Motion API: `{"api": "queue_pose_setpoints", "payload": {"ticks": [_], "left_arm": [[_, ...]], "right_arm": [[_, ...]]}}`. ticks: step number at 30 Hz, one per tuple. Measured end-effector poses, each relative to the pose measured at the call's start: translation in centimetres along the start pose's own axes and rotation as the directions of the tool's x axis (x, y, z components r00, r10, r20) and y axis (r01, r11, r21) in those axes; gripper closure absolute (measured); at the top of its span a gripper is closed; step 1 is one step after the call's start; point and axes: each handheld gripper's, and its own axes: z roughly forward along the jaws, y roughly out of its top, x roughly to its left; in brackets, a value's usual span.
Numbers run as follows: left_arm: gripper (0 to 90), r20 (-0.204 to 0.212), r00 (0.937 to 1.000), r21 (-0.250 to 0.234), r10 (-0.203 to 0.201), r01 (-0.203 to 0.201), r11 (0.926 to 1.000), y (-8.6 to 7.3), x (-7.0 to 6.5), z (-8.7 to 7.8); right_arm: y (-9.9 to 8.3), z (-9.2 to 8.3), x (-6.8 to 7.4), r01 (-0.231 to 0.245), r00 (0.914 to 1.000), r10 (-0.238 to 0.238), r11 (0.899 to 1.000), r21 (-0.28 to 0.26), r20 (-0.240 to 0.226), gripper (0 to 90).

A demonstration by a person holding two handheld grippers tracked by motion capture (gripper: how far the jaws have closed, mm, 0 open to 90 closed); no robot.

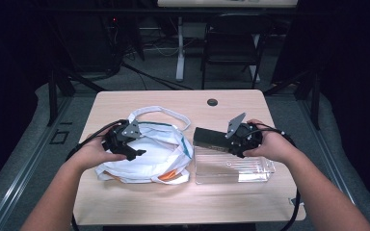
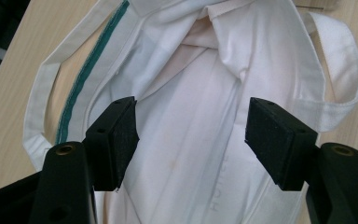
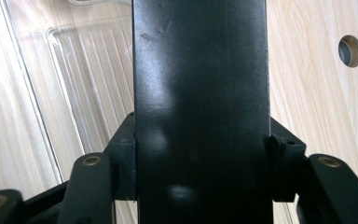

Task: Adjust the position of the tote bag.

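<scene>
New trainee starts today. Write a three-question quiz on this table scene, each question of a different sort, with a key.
1. True or false: the right gripper holds a black box between its jaws.
2. What lies under the open left gripper?
A. a clear plastic tray
B. a white cloth bag
C. a metal bowl
3. Fill in: in the high view, the clear tray sits on the table to the ______ of the white cloth bag.

Key: 1 true; 2 B; 3 right.
</scene>
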Motion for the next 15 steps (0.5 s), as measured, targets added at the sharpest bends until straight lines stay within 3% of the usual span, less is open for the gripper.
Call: {"api": "queue_pose_setpoints", "payload": {"ticks": [15], "left_arm": [[34.2,0.005,0.9999,0.009,-0.012,0.011,0.9999,-0.3,0.0,0.6]], "right_arm": [[-1.6,0.8,-0.2,-0.009,0.9999,0.009,0.999,0.031,-0.01,41.9]]}}
